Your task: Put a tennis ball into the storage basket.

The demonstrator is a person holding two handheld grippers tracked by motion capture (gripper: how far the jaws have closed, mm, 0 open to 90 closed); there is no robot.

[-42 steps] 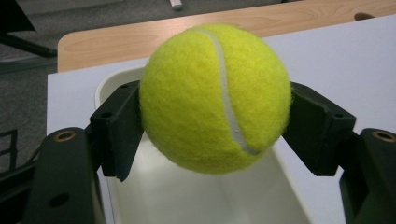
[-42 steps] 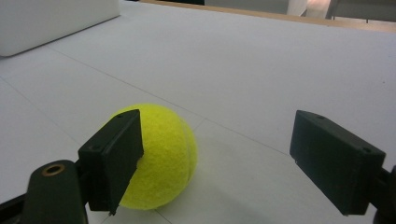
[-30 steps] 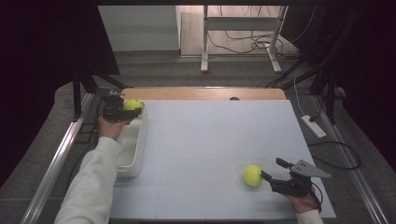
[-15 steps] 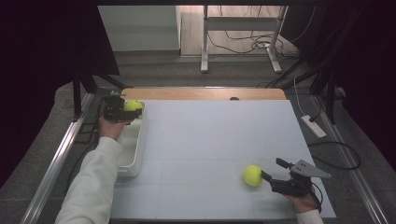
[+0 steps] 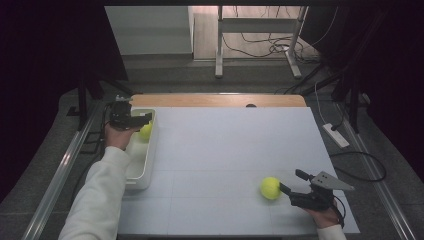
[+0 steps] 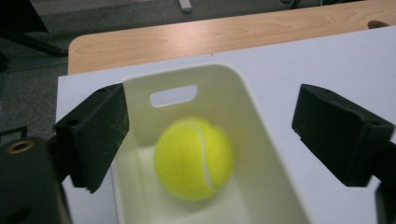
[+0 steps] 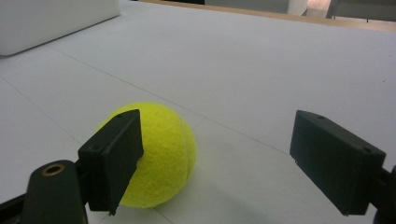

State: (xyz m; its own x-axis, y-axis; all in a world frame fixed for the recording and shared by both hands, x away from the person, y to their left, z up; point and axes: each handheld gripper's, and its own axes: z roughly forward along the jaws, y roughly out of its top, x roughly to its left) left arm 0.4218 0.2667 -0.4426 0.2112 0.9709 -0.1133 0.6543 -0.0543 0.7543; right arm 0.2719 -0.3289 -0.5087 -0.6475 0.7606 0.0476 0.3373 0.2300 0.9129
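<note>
My left gripper (image 5: 144,120) hovers over the far end of a white bin (image 5: 137,172) at the table's left. Its jaws have just been opening and stand wide apart. A yellow tennis ball (image 5: 145,131) is inside the bin beneath them, touched by neither pad. In the left gripper view that ball (image 6: 194,158) looks slightly blurred between the bin walls (image 6: 261,140), under the left gripper (image 6: 212,116). My right gripper (image 5: 289,180) is low on the table at the front right, open. A second tennis ball (image 5: 270,188) rests just ahead of its left jaw (image 7: 163,154).
A white mat (image 5: 235,150) covers the table, with a wooden strip (image 5: 215,100) along the far edge. Cables (image 5: 360,160) and a power strip (image 5: 336,135) lie on the floor to the right. Desk legs (image 5: 218,45) stand beyond the table.
The left gripper's jaws have opened, and the ball they held above the bin's far end has dropped lower into the bin. The right gripper and its ball have stayed put.
</note>
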